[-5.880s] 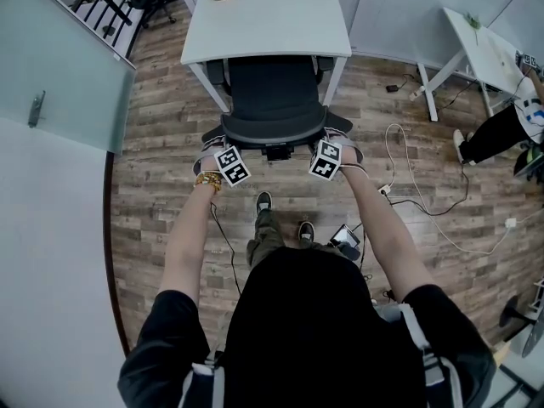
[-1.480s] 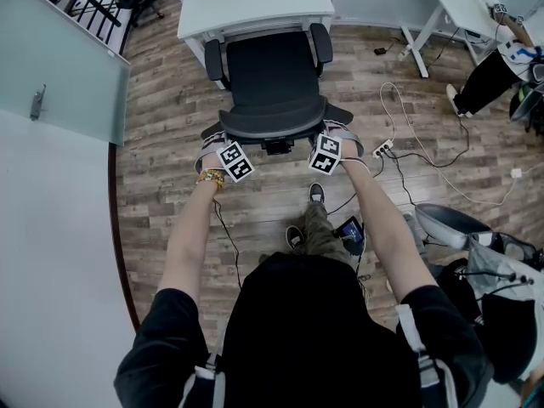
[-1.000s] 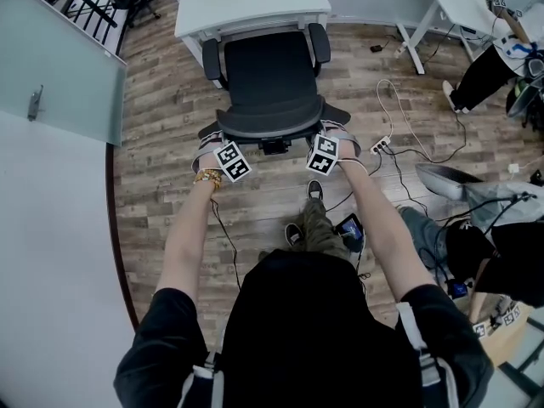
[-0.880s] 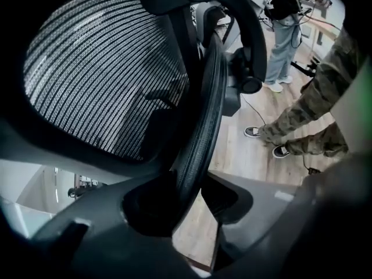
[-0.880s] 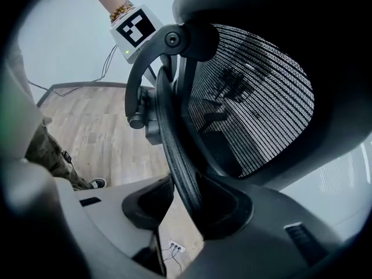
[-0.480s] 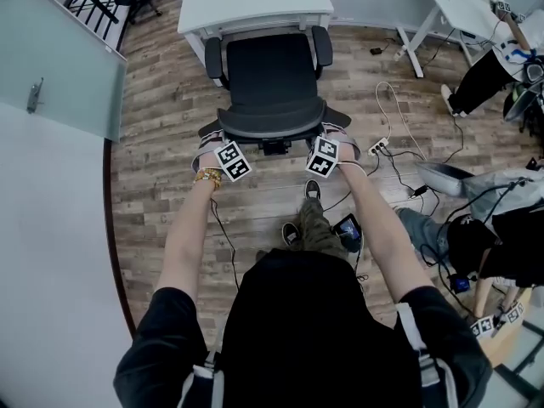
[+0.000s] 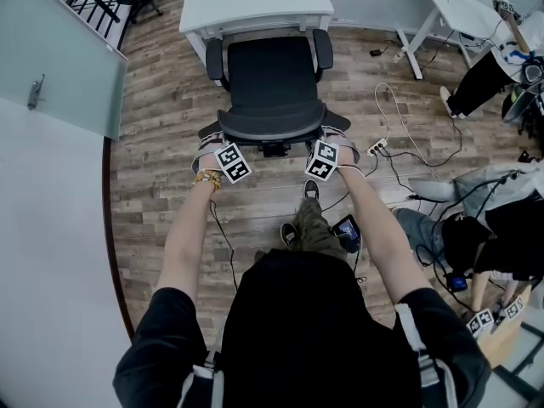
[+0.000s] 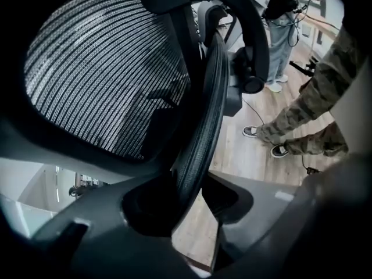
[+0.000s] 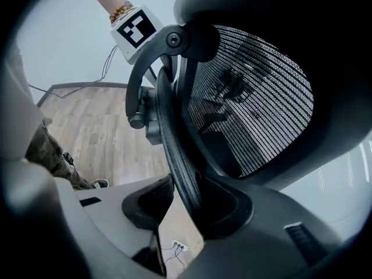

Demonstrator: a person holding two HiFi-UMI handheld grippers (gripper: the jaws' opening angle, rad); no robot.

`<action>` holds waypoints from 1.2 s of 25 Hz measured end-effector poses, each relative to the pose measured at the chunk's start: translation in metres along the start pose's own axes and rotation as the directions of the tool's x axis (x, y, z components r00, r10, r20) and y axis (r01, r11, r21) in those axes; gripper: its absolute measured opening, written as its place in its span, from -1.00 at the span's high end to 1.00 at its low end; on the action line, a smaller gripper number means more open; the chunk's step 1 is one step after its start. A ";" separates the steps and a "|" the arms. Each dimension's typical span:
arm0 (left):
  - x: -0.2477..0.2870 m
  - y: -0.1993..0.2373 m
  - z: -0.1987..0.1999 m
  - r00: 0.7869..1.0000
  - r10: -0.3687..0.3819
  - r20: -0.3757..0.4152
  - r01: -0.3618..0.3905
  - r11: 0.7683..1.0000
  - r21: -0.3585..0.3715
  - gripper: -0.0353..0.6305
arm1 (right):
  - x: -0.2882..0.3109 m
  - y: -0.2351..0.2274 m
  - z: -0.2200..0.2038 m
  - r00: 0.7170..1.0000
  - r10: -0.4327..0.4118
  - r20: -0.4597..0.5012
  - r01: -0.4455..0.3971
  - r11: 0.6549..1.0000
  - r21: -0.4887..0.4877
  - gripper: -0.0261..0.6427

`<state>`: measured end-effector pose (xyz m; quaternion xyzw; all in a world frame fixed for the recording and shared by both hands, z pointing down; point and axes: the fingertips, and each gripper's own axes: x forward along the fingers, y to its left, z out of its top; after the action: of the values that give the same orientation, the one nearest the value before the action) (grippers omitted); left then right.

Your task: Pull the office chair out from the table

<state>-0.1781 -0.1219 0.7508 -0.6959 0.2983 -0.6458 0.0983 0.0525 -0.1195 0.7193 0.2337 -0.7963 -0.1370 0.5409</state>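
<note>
The office chair (image 7: 272, 75) stands on the plank floor (image 7: 170, 143) with its seat out in the open. The far edge of the seat lies just at the near edge of the white table (image 7: 255, 2), and the armrests sit at either side of that edge. Its backrest faces the person, who stands close behind it with both arms stretched forward. The left gripper (image 7: 223, 139) is at the left end of the backrest's top and the right gripper (image 7: 328, 136) at the right end, each with its marker cube turned upward. In the left gripper view the ribbed backrest rim (image 8: 203, 121) runs down between the two jaws and seats in their dark hollows. The jaws stand wide but are closed on that thick rim, with floor showing only in the gap nearer the camera. The right gripper view gives the mirror of this: the rim goes between the jaws and lies against both hollows, so this gripper too has the chair's back clamped. To the left is a frosted glass panel (image 7: 59, 66) with a handle. To the right, cables and a power strip (image 7: 374, 149) trail over the floor, and a second white table (image 7: 450, 7) stands at the far right. The person's shoes are near the chair's base, one of them just beside a small dark device (image 7: 347, 228) on the floor.
</note>
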 end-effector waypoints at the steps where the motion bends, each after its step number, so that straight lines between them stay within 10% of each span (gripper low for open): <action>1: -0.001 -0.001 0.000 1.000 0.002 0.002 -0.002 1.000 0.001 0.38 | -0.001 0.001 0.000 1.000 0.000 0.002 0.000 1.000 -0.002 0.53; 30: -0.020 -0.027 0.003 1.000 0.029 -0.001 -0.029 1.000 -0.008 0.37 | -0.022 0.022 -0.011 1.000 -0.013 0.021 0.013 1.000 -0.009 0.52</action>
<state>-0.1668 -0.0897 0.7476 -0.6917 0.3109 -0.6434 0.1049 0.0640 -0.0890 0.7164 0.2351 -0.7997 -0.1464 0.5328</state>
